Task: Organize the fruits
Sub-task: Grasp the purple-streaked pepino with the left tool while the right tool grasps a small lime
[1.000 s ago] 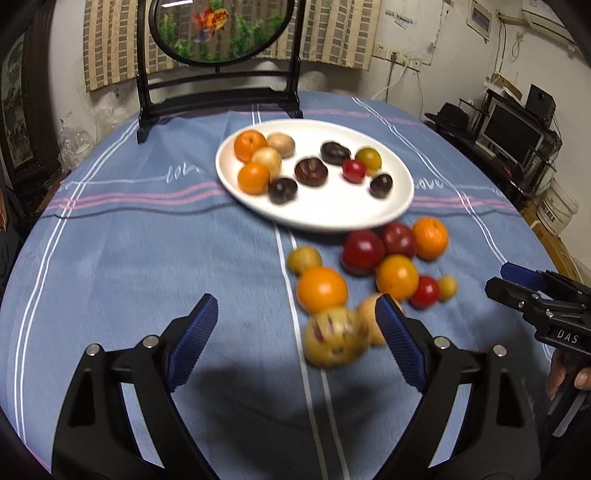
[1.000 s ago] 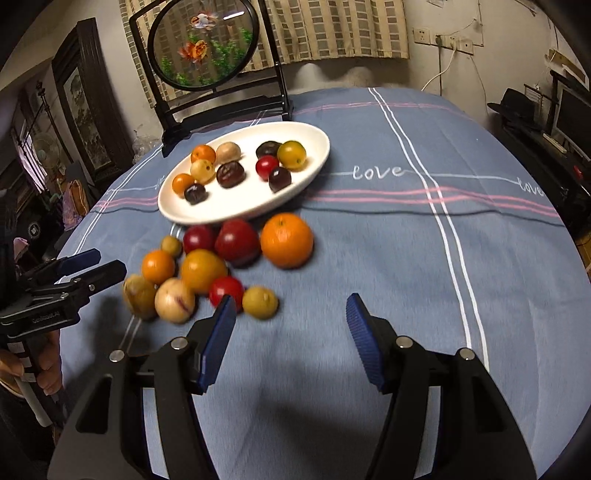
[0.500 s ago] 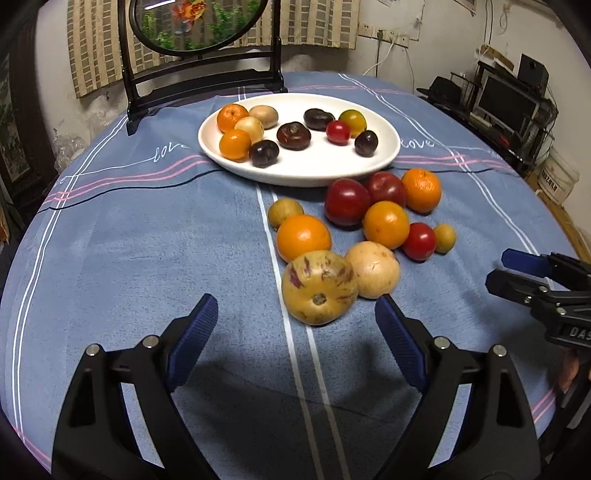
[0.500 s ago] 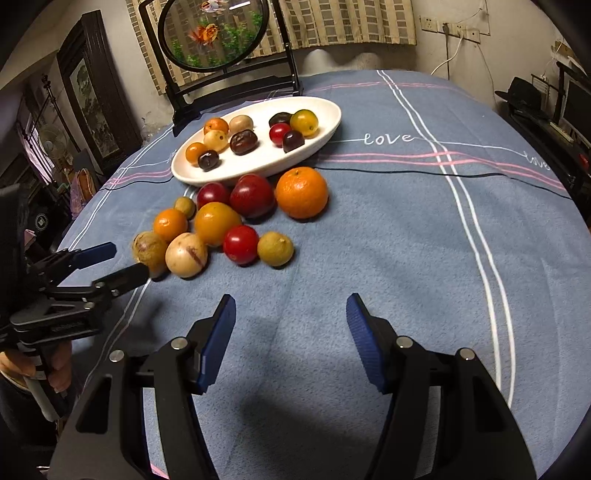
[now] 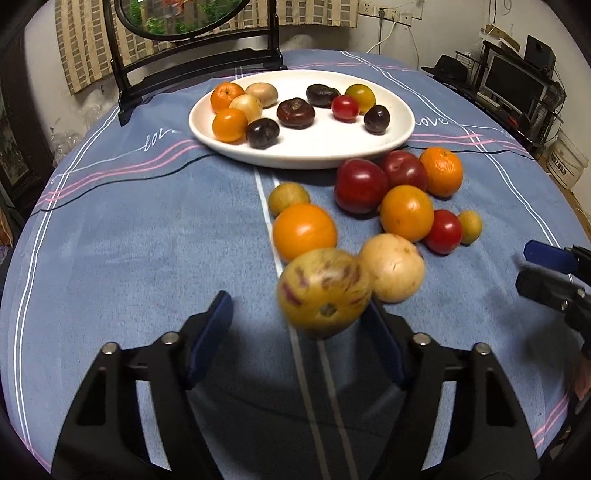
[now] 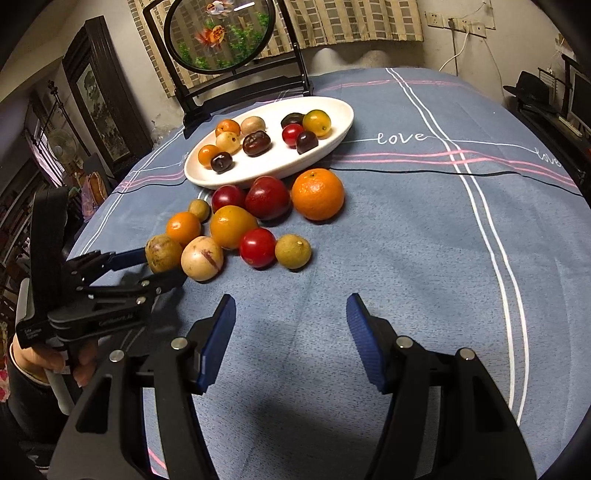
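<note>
Left gripper [image 5: 299,325] points down at the near end of the loose fruit pile, jaws closing, the streaked yellow-green fruit [image 5: 324,292] between the blue pads. That fruit is blurred; the right pad looks to be at its side, the left pad stands clear, so no grip yet. In the right wrist view the same fruit [image 6: 163,253] sits at the pile's left end with the left gripper [image 6: 162,266] around it, a hand [image 6: 55,363] on the handle.

Right gripper [image 6: 291,328] hangs over bare blue tablecloth [image 6: 406,240] nearer the front edge, jaws parted, nothing between them.

The rest of the loose fruit lies mid-table, just in front of the white plate [image 5: 369,147]: pale round fruit [image 5: 392,267] touching the streaked one, oranges, red plums, a tomato, small greenish ones. The plate toward the far edge already holds nine small fruits. A fish-painted round screen [image 6: 218,33] stands behind it.
</note>
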